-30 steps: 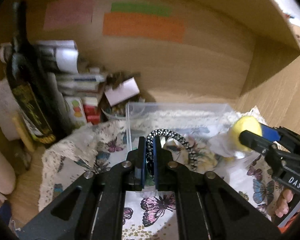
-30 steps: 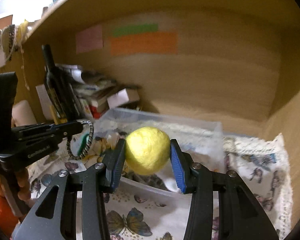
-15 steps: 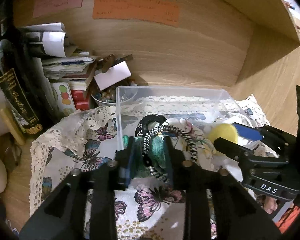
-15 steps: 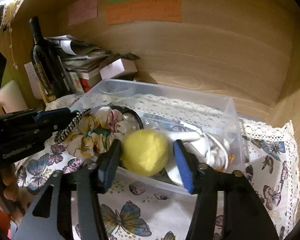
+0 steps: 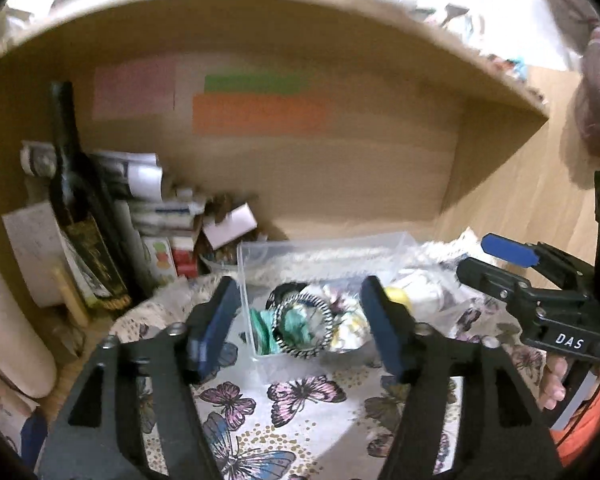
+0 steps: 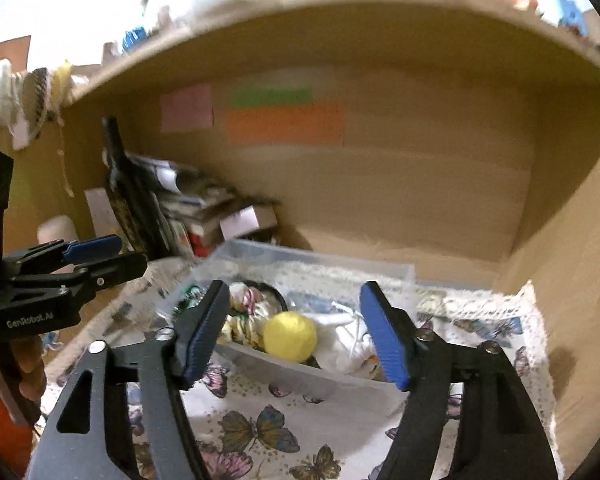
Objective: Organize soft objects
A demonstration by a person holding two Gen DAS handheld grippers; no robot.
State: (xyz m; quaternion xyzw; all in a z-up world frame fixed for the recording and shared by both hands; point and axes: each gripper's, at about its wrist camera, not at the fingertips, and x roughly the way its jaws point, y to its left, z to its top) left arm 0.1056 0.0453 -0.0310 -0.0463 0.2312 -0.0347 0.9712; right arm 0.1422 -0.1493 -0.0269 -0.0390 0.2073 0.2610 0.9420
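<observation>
On a cluttered shelf alcove, a dark bottle [image 5: 76, 208] stands at the far left against a leaning stack of papers [image 5: 140, 184], well clear of the work. Just right of them, the left gripper [image 5: 296, 332] hovers above the butterfly cloth [image 5: 300, 396] with its jaws wide apart and nothing between them, lined up with the near left end of the clear bin [image 5: 246, 280]. Inside that end lies a black-and-white braided band [image 5: 302, 328] on top of a green scrunchie [image 5: 260, 328], loose in the bin and touching neither jaw. Farther right, a yellow ball [image 6: 290, 336] rests in the bin against floral scrunchies [image 6: 246, 308] on one side and white cloth [image 6: 352, 340] on the other. The right gripper [image 6: 292, 336] frames the ball from the front, its jaws also spread wide and gripping nothing. The bin appears to serve as the collecting place for the soft items, which would explain why both tools hang open in front of it. Coloured notes [image 6: 284, 120] on the back wall are too blurred to read.
</observation>
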